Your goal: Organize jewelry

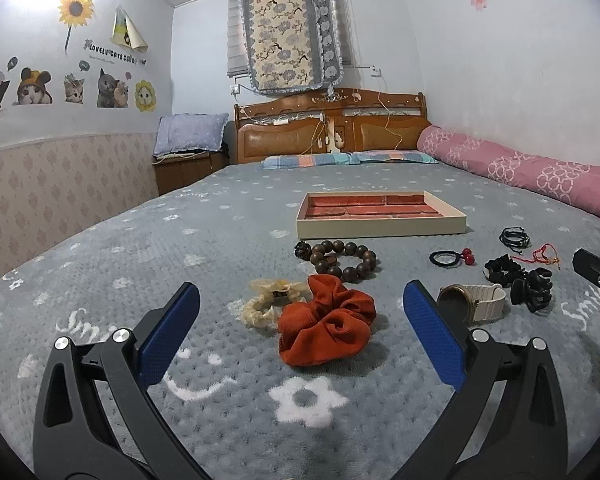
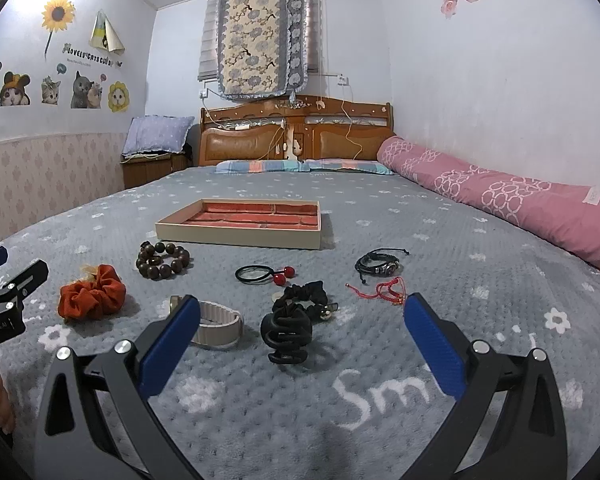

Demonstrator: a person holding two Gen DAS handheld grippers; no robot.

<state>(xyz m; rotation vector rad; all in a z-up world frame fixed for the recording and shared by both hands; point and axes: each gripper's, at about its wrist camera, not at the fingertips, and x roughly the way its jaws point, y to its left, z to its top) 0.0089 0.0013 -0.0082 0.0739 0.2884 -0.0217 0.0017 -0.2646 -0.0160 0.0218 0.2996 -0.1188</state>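
A cream tray with a red lining (image 1: 380, 227) (image 2: 240, 236) lies on the grey bedspread. In front of it lie a wooden bead bracelet (image 1: 342, 259) (image 2: 163, 265), an orange scrunchie (image 1: 326, 322) (image 2: 92, 296), a cream scrunchie (image 1: 266, 300), a watch with a cream strap (image 1: 476, 300) (image 2: 216, 324), a black claw clip (image 1: 534, 288) (image 2: 288, 332), a black scrunchie (image 2: 304, 298), a black hair tie with red balls (image 1: 452, 258) (image 2: 266, 274), a black leather bracelet (image 1: 514, 237) (image 2: 378, 266) and a red string bracelet (image 2: 384, 290). My left gripper (image 1: 300, 304) is open just short of the orange scrunchie. My right gripper (image 2: 300, 316) is open, the claw clip between its fingers.
A rolled pink quilt (image 2: 520, 204) lies along the right wall. Pillows (image 2: 300, 166) and a wooden headboard (image 2: 296, 132) are at the far end. A bedside cabinet (image 1: 188, 164) stands at the left. Bare bedspread (image 2: 460, 240) surrounds the items.
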